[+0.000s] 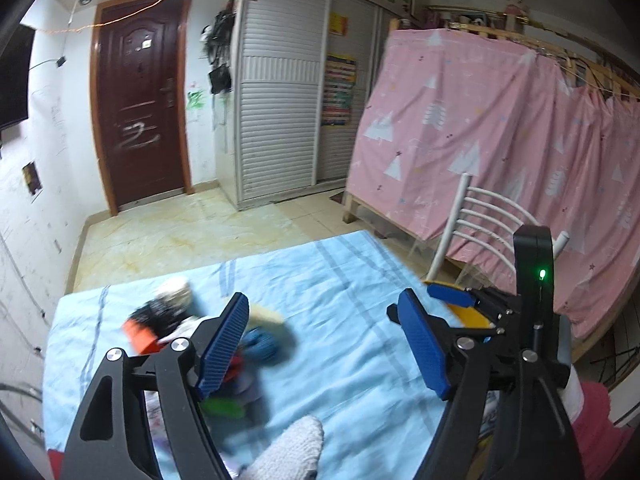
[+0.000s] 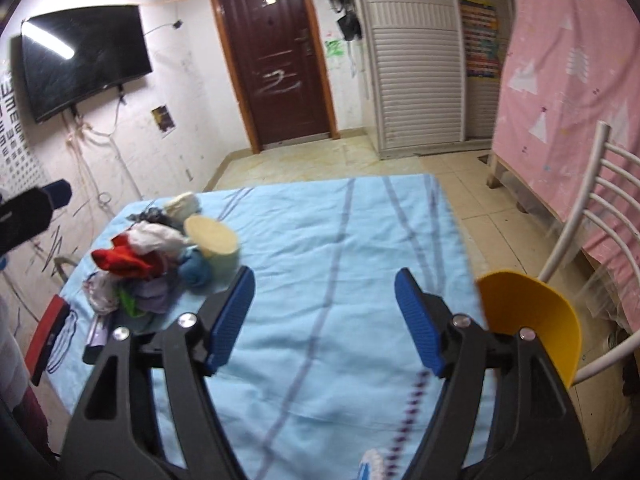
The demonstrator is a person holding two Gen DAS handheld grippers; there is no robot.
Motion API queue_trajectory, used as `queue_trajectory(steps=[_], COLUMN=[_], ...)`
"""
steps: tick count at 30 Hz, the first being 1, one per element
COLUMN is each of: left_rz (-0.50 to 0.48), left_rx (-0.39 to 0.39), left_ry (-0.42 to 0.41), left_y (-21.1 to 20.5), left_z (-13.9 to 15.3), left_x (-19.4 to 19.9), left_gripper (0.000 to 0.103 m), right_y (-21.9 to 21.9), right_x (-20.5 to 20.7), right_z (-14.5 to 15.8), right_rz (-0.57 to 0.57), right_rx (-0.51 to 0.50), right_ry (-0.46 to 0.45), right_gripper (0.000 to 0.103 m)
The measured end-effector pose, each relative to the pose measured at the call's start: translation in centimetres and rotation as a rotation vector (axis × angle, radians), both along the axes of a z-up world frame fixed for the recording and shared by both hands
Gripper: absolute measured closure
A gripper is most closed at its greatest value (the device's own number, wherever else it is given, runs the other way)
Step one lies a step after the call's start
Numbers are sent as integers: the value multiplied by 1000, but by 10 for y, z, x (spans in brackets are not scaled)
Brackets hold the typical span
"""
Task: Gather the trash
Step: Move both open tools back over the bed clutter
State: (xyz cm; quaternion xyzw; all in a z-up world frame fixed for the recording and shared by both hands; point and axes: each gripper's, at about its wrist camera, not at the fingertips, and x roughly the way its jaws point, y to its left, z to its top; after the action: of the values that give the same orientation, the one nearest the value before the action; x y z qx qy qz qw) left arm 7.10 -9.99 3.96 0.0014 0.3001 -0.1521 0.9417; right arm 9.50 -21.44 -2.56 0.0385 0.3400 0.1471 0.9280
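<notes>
A pile of trash (image 2: 140, 264) lies on the left part of a table with a light blue cloth (image 2: 340, 240): red, white, green and blue crumpled wrappers and a pale cup (image 2: 214, 240) on its side. The pile also shows blurred in the left wrist view (image 1: 188, 332), just beyond my left gripper's left finger. My left gripper (image 1: 324, 336) is open and empty above the cloth. My right gripper (image 2: 324, 316) is open and empty over the bare middle of the cloth, to the right of the pile. It also shows in the left wrist view (image 1: 460, 298).
A yellow bin (image 2: 532, 320) stands at the table's right edge by a white chair (image 2: 592, 240). A pink curtained bunk bed (image 1: 500, 128) is at the right. A brown door (image 2: 276, 52), a wall TV (image 2: 84, 56) and white wardrobes (image 1: 280, 92) are behind. A white knitted thing (image 1: 292, 452) lies near.
</notes>
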Motion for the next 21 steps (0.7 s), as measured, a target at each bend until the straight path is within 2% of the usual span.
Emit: queue_trajectory(steps=[10, 21], left_rz=[74, 113], left_rx=[10, -20], left_ry=[66, 159], left_y=[70, 109], left_z=[-25, -68], left_x=[-15, -14], left_gripper=[29, 29], right_y=[57, 99], right_x=[1, 17], right_z=[-8, -19], right_rz=[84, 162], right_rx=[-79, -80], right_ry=[32, 91], right_gripper=[30, 30])
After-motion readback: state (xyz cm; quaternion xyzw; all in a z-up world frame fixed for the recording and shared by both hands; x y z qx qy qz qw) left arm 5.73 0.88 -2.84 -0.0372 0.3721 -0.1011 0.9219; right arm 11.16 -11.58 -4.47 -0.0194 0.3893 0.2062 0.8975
